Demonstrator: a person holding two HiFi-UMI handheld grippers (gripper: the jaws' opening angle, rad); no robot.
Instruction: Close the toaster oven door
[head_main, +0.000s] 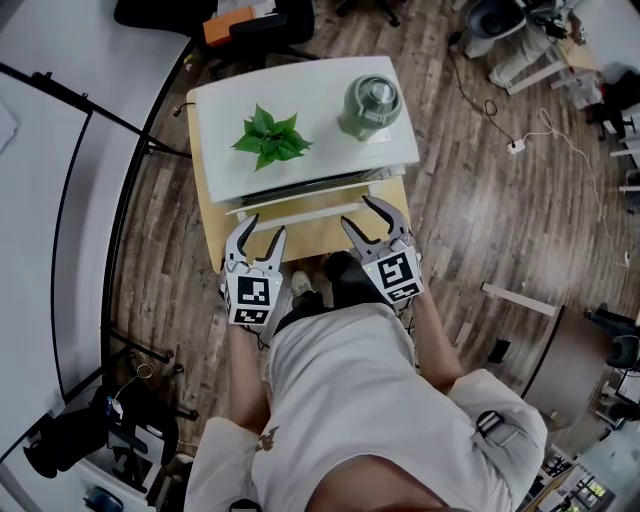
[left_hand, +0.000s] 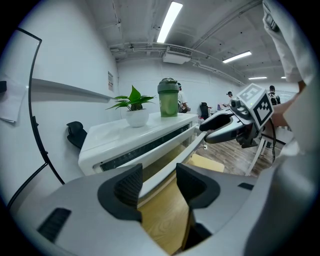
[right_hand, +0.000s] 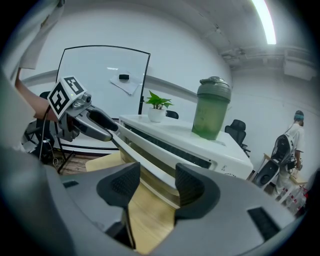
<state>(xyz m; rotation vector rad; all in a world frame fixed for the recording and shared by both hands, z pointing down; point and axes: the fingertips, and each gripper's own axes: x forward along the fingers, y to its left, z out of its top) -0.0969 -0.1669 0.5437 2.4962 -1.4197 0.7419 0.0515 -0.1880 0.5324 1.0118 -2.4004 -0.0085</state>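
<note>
A white toaster oven (head_main: 320, 165) stands on a small wooden table (head_main: 215, 215). Its door (head_main: 300, 205) hangs partly open, tilted toward me, with a long white handle bar (left_hand: 167, 162) along its front edge. My left gripper (head_main: 266, 226) sits at the door's left part, and in the left gripper view (left_hand: 159, 182) the bar runs between its pads, which press on it. My right gripper (head_main: 356, 210) holds the door's right part the same way, the bar (right_hand: 150, 172) clamped between its pads (right_hand: 152, 185). Each gripper shows in the other's view: right (left_hand: 220, 127), left (right_hand: 100, 122).
A potted green plant (head_main: 270, 137) and a green shaker bottle (head_main: 372, 105) stand on the oven's top. A whiteboard (head_main: 60, 200) on a stand lies to the left, a cable with a plug (head_main: 515, 145) crosses the floor at right, and a person (right_hand: 287, 145) stands far back.
</note>
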